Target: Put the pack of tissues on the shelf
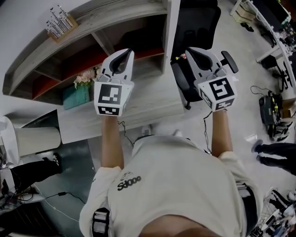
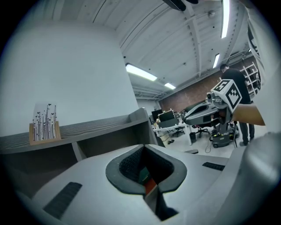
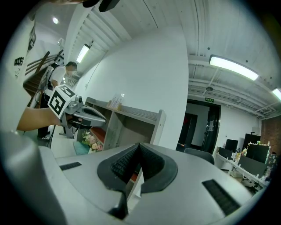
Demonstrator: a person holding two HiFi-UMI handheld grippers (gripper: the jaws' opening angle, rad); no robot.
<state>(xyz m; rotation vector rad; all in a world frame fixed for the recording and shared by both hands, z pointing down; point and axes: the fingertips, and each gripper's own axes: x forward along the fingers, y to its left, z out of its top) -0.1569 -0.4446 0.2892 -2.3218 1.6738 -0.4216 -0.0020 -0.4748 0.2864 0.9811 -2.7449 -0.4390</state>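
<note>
Both arms [image 1: 110,139] extended forward; left gripper [image 1: 127,51], right gripper [image 1: 189,50] level, closed.

Shelf [image 1: 115,14]: grey wood grain, red-orange inner panels. Box [image 1: 76,96]: teal. Flowers [image 1: 85,76]: pink, white. Left gripper [image 1: 126,52], right gripper [image 1: 192,51]: pale grey, black-white square markers. Shirt [image 1: 171,180]: cream. Chair [image 1: 196,23]: black.

Chair [image 1: 196,23] partly behind right gripper [image 1: 193,52], contents of wooden holder [image 1: 59,21] too small to tell
</note>
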